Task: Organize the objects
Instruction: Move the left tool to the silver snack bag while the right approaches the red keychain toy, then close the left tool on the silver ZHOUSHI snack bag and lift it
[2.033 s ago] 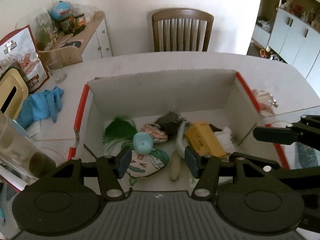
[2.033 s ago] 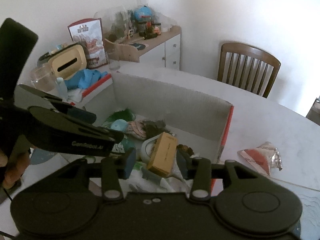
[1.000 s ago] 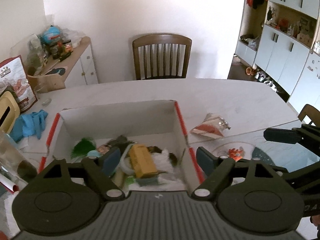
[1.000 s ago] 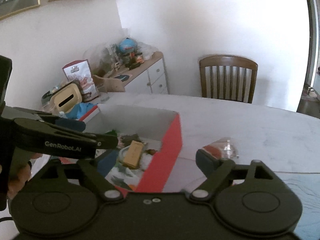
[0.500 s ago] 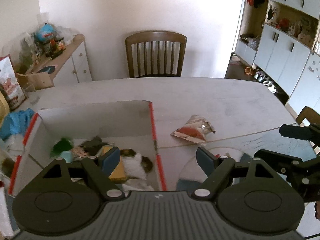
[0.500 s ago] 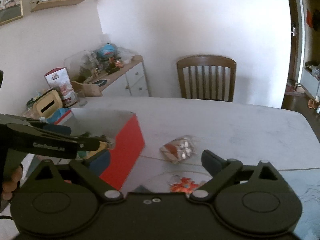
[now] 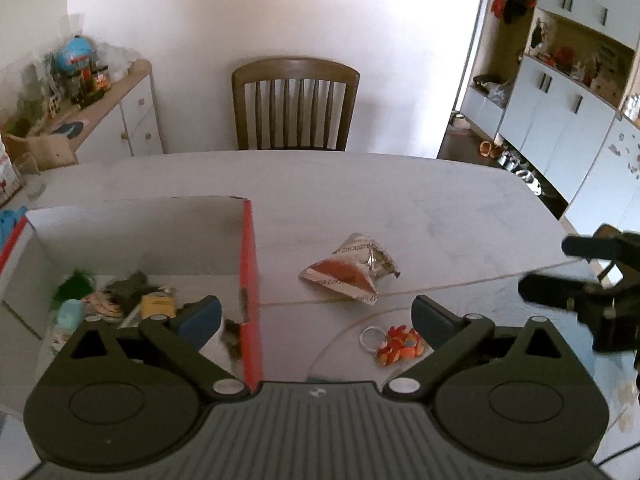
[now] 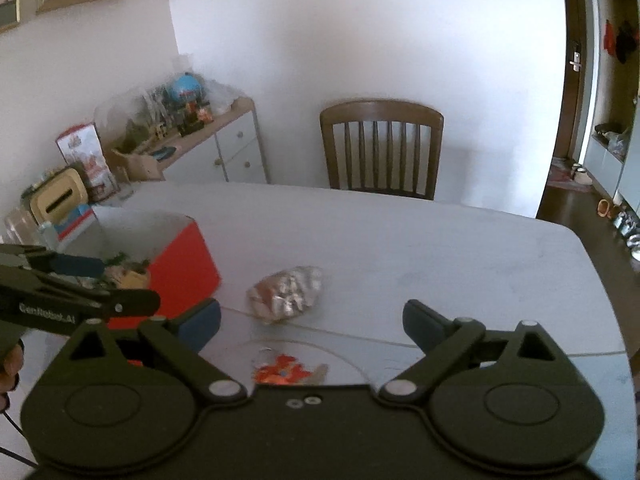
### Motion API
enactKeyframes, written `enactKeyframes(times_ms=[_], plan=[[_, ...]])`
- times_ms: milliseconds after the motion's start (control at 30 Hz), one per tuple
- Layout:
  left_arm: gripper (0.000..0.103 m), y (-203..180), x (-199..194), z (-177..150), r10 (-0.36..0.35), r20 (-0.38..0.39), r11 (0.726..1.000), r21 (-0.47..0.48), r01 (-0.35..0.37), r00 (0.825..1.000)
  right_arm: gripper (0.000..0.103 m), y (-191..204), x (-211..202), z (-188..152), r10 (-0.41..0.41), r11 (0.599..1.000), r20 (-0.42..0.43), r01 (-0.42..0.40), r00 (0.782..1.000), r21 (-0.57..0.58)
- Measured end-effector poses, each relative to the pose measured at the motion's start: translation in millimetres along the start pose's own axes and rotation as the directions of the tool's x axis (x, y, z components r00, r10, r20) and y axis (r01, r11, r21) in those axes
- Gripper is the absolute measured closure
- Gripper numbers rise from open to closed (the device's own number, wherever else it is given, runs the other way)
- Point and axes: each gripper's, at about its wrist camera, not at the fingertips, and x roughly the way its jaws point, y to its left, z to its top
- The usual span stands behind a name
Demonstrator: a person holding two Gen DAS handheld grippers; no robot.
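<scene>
A cardboard box (image 7: 248,264) with red sides stands on the table at the left, holding a yellow carton (image 7: 158,306), a green feather (image 7: 74,284) and several other small items. Right of it lie a crumpled red and silver snack bag (image 7: 352,270) and an orange charm on a ring (image 7: 398,346). My left gripper (image 7: 316,312) hovers above the charm. Its jaws are opening and nothing is pressed between them. My right gripper (image 8: 312,316) stands open over the same charm (image 8: 282,372), just short of the snack bag (image 8: 286,292), with nothing in it.
A wooden chair (image 7: 296,104) stands at the far side of the table. A cluttered sideboard (image 7: 116,120) is at the back left and white cabinets (image 7: 560,120) are on the right. The table's right edge (image 8: 600,280) curves away. A person's hand (image 8: 10,364) holds the left gripper.
Both grippers have swung right, away from the box and toward the snack bag and the charm. Their jaws stand wider than before.
</scene>
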Motion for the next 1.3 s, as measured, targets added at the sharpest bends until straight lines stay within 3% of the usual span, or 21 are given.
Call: enactKeyframes(times_ms=[433,633,1000,1300], plan=[[0.001,-35,61,21,0.036,0.015,0.999,0.026,-0.036,0.999,0.006,-7,37,-37,0.043,0.999,-0.11,-0.046,0.993,-0.023],[0.001,-50,92,29,0.04,0.007,0.995,0.091,-0.041,0.999,0.006,8,59,-50,0.047,0.997,-0.135,-0.055,0.99,-0.056],[0.001,-44,150,35,0.062,-0.065,0.995,0.079,-0.057,0.996,0.009,25,99,-60,0.045,0.996,-0.173,-0.058,0.984,-0.068],[0.001,-47,166,21,0.079,-0.075,0.993,0.09,-0.073,0.994,0.016,34,111,-66,0.033,0.995,-0.178,-0.049,0.983,-0.086]])
